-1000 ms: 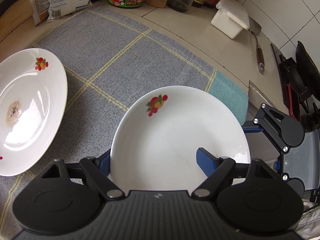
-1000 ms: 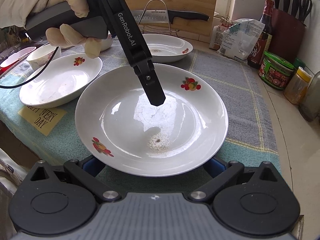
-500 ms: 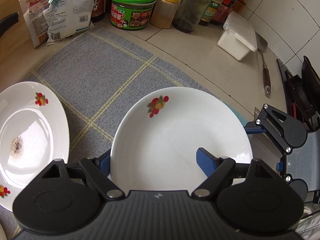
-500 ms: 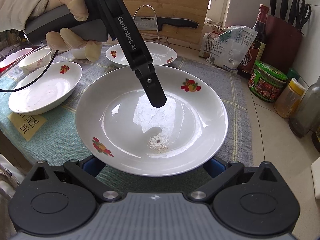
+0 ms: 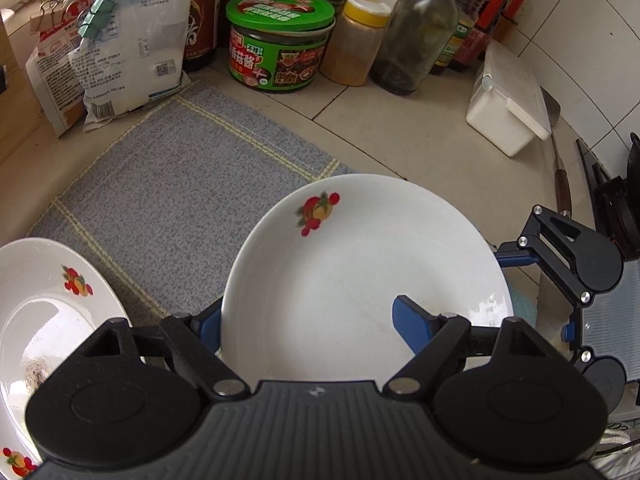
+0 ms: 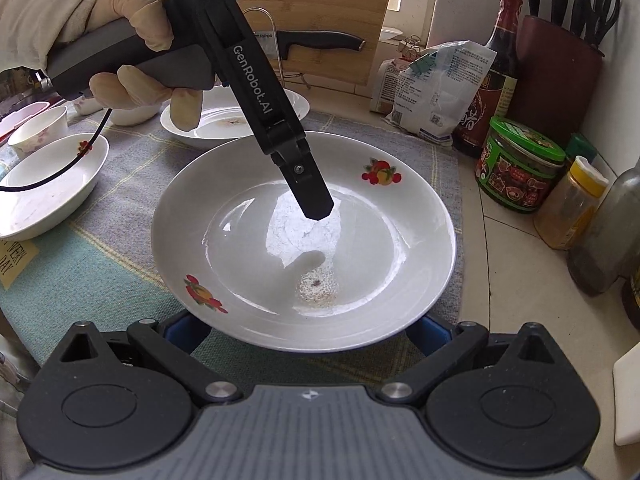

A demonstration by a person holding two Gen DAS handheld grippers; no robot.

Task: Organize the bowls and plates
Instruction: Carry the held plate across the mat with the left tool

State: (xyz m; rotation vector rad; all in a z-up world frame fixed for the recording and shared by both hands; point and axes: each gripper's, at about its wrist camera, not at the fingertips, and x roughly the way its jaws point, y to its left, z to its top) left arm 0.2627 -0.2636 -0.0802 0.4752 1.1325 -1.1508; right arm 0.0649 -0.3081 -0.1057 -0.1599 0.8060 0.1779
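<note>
A green-lidded jar (image 5: 278, 46), a yellow-capped spice jar (image 5: 354, 42) and a glass bottle (image 5: 418, 36) are standing beside a grey mat (image 5: 172, 196).

Readable stuff is pretty thin here. "GenRobot.AI" runs in white down the black arm of the left gripper (image 6: 308, 194). The knife (image 6: 316, 42) against the wooden board says "SUPOR" on its blade. A yellow note (image 6: 14, 258) at the cloth's left edge shows "DAY". The green jar's (image 5: 280, 46) Chinese label and the bags' print are too small for me to read.
</note>
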